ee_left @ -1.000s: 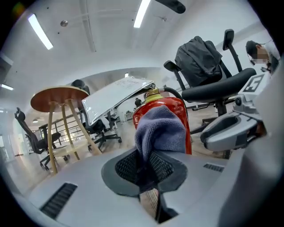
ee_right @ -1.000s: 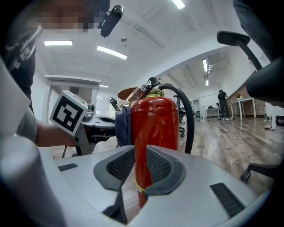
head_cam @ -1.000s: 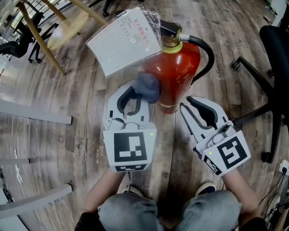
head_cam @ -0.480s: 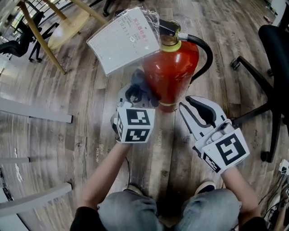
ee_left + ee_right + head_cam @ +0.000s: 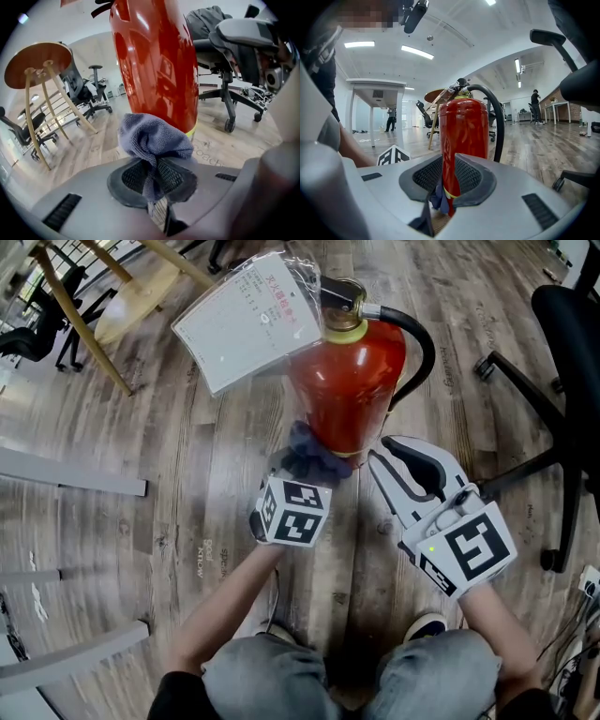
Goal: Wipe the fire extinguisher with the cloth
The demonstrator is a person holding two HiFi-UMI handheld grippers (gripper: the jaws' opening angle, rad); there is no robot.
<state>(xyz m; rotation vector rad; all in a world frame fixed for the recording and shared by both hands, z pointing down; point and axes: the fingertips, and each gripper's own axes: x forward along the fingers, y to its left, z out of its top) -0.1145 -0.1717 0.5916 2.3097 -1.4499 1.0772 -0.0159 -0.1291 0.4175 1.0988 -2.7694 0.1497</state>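
The left gripper (image 5: 302, 472), clenched on the cloth (image 5: 314, 456), has slid to the fire extinguisher (image 5: 349, 381) base at frame centre, so wiping proceeds. The right gripper (image 5: 389, 454) is released.

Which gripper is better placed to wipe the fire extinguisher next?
Left: the left gripper is shut on the cloth at the base of the fire extinguisher. The right gripper is open and holds nothing.

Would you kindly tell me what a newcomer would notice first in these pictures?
The red fire extinguisher stands out at once, upright on the wood floor in the middle of the head view. The left gripper has its jaws shut on a blue-grey cloth at the extinguisher's lower part, and the right gripper is open beside it.
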